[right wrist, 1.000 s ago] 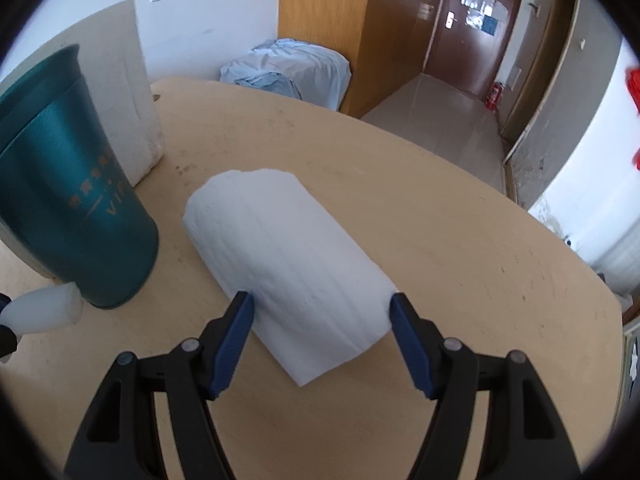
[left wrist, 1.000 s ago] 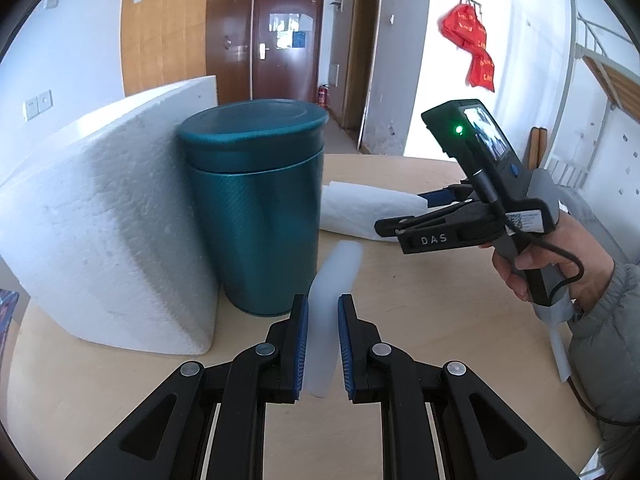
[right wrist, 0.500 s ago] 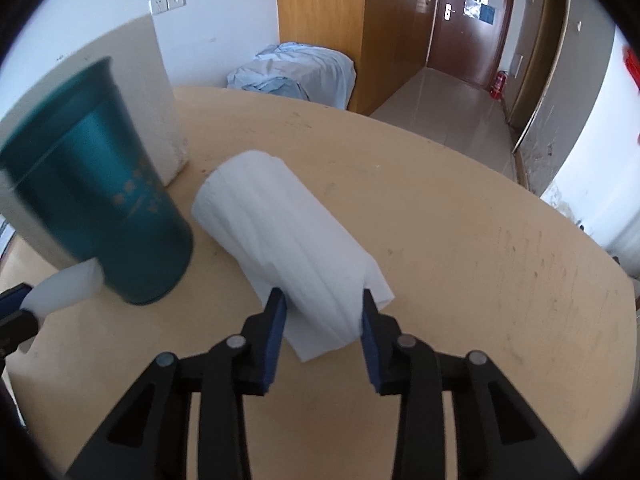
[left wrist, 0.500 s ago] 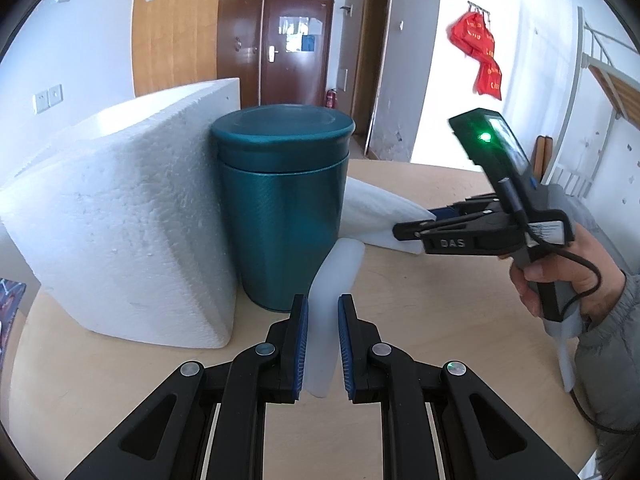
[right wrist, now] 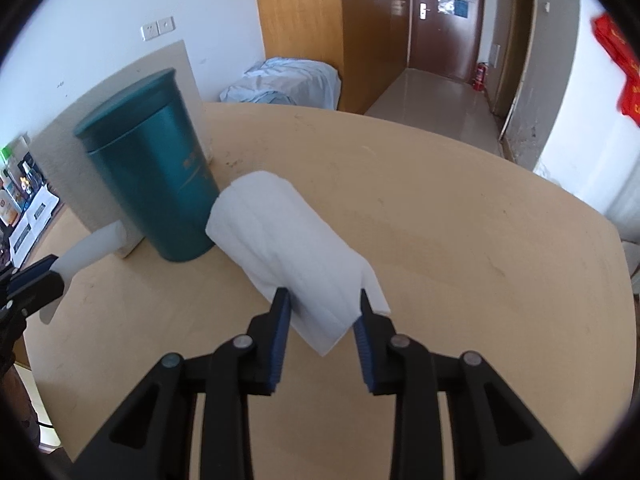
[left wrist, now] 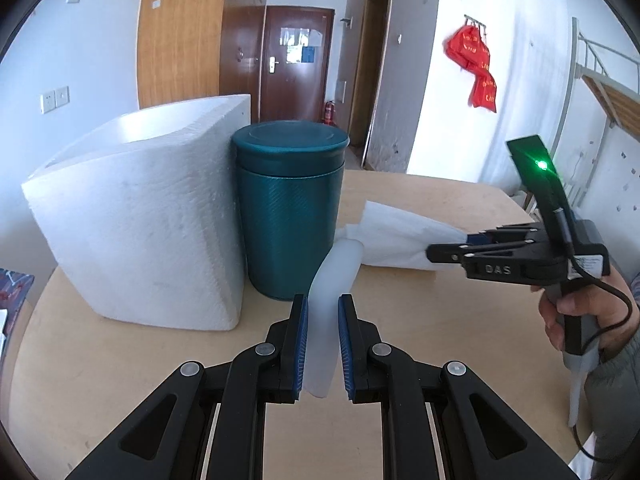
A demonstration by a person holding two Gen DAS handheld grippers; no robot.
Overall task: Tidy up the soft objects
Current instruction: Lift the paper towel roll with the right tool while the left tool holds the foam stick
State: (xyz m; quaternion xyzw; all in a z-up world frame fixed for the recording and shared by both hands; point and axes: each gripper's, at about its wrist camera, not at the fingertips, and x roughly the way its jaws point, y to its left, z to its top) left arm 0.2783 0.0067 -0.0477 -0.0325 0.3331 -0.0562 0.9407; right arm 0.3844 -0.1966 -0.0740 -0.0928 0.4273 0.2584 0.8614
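Left hand-held gripper (left wrist: 323,344) clamps foam strip (left wrist: 328,300); right hand-held gripper (right wrist: 322,334) pinches paper towel (right wrist: 288,240), far end blurred.

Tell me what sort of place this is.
Probably a dormitory room: a metal bunk-bed frame stands at the right, a wooden wardrobe lines the entry hall, and a bundle of bedding lies beyond the round wooden table.

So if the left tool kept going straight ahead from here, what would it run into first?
Probably the teal canister. The left tool, shut on a white foam strip, points just past the canister's right edge; the strip's far end would likely brush it or the tissue roll. Depth is unclear.
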